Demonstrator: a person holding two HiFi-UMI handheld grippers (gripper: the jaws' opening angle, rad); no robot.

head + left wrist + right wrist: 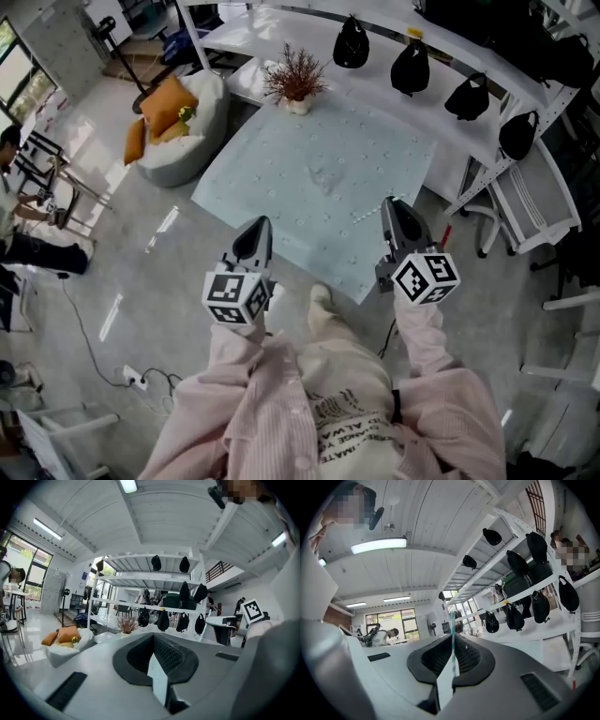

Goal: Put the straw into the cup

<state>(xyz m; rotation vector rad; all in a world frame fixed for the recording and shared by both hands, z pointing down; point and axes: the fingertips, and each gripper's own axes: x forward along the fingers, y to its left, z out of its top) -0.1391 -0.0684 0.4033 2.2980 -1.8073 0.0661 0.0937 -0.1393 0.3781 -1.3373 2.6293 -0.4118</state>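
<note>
Head view: left gripper (258, 228) and right gripper (394, 206) held up side by side, above near edge of pale blue tablecloth (319, 169). Dried plant (295, 80) at far edge of cloth, beanbag (178, 131) off to left.
Left gripper view: jaws pressed together, empty.
Right gripper view: jaws pinched on green-striped straw (452, 630), upright, poking out past jaw tips.
</note>
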